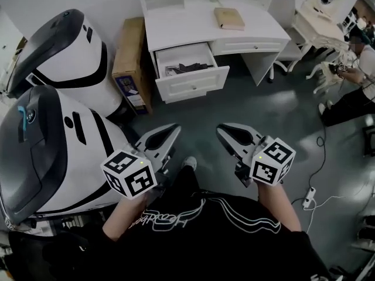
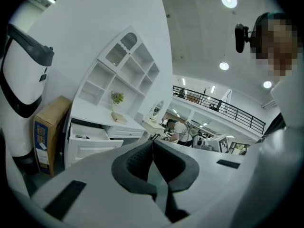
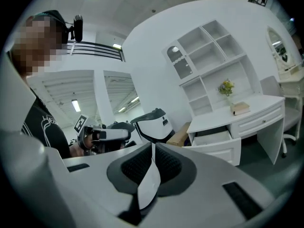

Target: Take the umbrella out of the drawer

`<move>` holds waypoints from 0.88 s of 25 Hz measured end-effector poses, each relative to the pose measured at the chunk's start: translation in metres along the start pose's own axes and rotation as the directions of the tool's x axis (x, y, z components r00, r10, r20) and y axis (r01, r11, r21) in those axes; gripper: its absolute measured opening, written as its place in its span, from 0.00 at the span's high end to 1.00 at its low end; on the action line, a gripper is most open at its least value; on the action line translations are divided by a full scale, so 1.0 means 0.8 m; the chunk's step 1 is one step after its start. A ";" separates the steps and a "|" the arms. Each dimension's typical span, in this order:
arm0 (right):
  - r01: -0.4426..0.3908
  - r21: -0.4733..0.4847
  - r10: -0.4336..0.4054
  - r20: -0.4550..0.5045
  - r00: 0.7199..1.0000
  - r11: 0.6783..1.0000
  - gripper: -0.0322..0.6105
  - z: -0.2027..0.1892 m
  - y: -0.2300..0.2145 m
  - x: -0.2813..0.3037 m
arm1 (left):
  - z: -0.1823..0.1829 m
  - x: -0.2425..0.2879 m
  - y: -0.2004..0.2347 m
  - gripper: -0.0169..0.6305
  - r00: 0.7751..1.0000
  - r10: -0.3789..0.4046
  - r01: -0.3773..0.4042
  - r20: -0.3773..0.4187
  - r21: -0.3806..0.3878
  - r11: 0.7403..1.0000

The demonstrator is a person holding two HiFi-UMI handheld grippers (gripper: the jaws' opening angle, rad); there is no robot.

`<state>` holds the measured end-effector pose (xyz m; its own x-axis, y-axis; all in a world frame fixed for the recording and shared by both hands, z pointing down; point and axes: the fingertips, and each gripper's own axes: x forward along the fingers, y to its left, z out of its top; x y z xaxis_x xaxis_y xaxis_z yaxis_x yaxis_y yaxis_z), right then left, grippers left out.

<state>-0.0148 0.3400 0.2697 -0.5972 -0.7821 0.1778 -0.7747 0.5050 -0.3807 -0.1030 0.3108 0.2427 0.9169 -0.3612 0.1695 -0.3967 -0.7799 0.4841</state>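
**Both grippers shut and empty, umbrella in the open drawer**

Nearest, the person in a black top holds the two tools out side by side over the grey floor. The left gripper (image 1: pixel 169 132) has its jaws pressed together with nothing between them, and the right gripper (image 1: pixel 227 132) is the same, closed on nothing. Both are well short of the furniture. To the left stand two large white-and-black machines (image 1: pixel 53 151).

Farther off, the drawer (image 1: pixel 193 82) of the white desk (image 1: pixel 193 22) is pulled open. A dark bundle lying inside it looks to be the umbrella (image 1: pixel 188 68). A cardboard box (image 1: pixel 130 57) stands just left of the desk, and a book (image 1: pixel 229 18) lies on the desktop. Another person (image 1: pixel 351 92) is at the far right.
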 end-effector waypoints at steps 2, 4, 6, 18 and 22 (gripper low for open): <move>0.017 0.019 -0.017 -0.012 1.000 1.000 0.87 0.018 -0.037 0.037 | 0.027 0.029 0.043 0.94 1.000 -0.011 0.011 -0.004 -0.018 1.000; 0.028 0.028 -0.028 -0.025 0.999 0.999 0.87 0.038 -0.072 0.077 | 0.055 0.057 0.085 0.94 1.000 -0.022 0.022 -0.008 -0.028 0.999; 0.033 0.043 -0.031 -0.041 0.999 0.999 0.87 0.054 -0.105 0.117 | 0.079 0.085 0.127 0.94 0.999 -0.032 0.031 -0.018 -0.031 0.999; 0.051 0.015 -0.048 -0.127 0.991 0.999 0.87 0.070 -0.222 0.242 | 0.108 0.195 0.273 0.94 0.994 -0.040 0.032 -0.102 -0.081 0.996; 0.061 -0.015 -0.062 -0.124 0.990 0.998 0.87 0.086 -0.256 0.261 | 0.117 0.216 0.297 0.94 0.995 -0.017 0.008 -0.103 -0.093 0.996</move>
<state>0.0337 0.0481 0.3227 -0.5688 -0.7610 0.3121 -0.8128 0.4619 -0.3550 -0.0430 0.0152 0.3068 0.9232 -0.2932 0.2484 -0.3840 -0.7315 0.5635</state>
